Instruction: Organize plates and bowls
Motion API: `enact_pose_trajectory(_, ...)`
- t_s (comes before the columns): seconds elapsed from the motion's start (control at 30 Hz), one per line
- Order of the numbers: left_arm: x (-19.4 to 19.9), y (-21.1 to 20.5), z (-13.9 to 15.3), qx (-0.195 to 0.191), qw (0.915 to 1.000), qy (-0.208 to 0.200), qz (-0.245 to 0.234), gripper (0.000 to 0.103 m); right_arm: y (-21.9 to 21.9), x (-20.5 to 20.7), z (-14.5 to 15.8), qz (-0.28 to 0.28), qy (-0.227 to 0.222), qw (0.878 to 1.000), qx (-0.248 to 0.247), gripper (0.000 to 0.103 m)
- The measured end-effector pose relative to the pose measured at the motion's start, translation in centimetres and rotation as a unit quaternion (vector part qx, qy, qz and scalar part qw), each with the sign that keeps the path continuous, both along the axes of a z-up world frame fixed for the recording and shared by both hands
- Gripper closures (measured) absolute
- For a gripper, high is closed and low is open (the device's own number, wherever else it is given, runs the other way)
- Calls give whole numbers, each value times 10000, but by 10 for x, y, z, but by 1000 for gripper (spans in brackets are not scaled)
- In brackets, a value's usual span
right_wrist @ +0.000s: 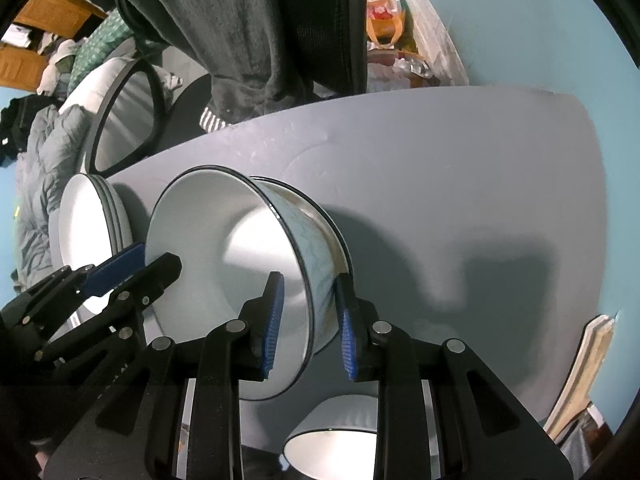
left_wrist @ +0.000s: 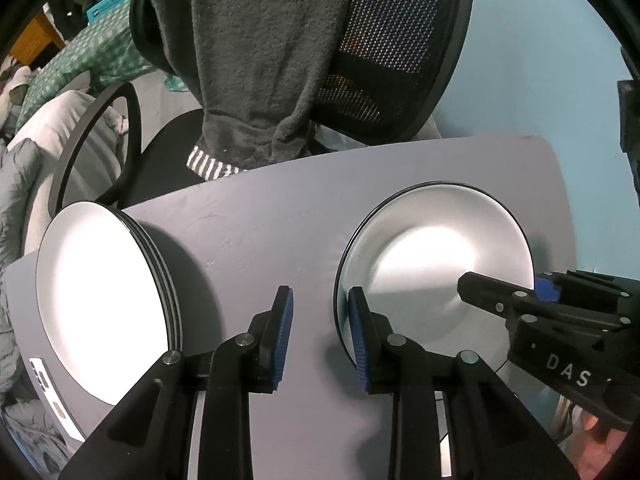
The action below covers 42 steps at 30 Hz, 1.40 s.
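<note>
Lettering "DAS" marks right gripper (left_wrist: 536, 292), fingers clamping bowl (right_wrist: 240, 280); left gripper (left_wrist: 320, 336) parted, empty.

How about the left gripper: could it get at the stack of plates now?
Probably yes: the left gripper is open and empty, with only bare table between it and the stack of plates.

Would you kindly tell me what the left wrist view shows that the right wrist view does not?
Only the left wrist view: the empty gap between the left gripper's pads, and a white phone-like device by the plate stack. Only the right wrist view: the right gripper straddling the bowl's wall, a second bowl beneath it, and another bowl at the bottom edge. Both: the plate stack, that bowl, the grey table and both grippers.
</note>
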<state>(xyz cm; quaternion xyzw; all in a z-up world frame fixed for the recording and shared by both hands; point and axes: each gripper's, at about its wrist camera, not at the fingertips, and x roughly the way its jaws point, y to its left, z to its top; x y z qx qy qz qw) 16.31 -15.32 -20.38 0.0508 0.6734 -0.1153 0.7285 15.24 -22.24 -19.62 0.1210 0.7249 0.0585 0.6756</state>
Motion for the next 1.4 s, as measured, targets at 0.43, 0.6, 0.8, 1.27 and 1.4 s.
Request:
enact_pose_trajectory(0.43,-8,-1,10,72,9998,-171,-26,72,-13,3,26,-74,-338,9994,-61,72)
enact_pose_trajectory(0.6,-20,4,30,-12,9991,-424,13,72,-13,-5,45,99,-662,9972,-323,70)
enact_pose_trajectory(0.8,-42,6,62,-180,9961,-826,-260,72,-14,-24,72,343,-1162,9898,-745,63)
enact_pose_trajectory(1.27,-91,10,90,-548,9901,-1197,-489,71,-15,-67,94,336,-1519,9828,-994,56)
enact_pose_trajectory(1.4,-98,13,88,-610,9905,-1127,-492,71,-16,-78,91,292,-1518,9824,-1044,53)
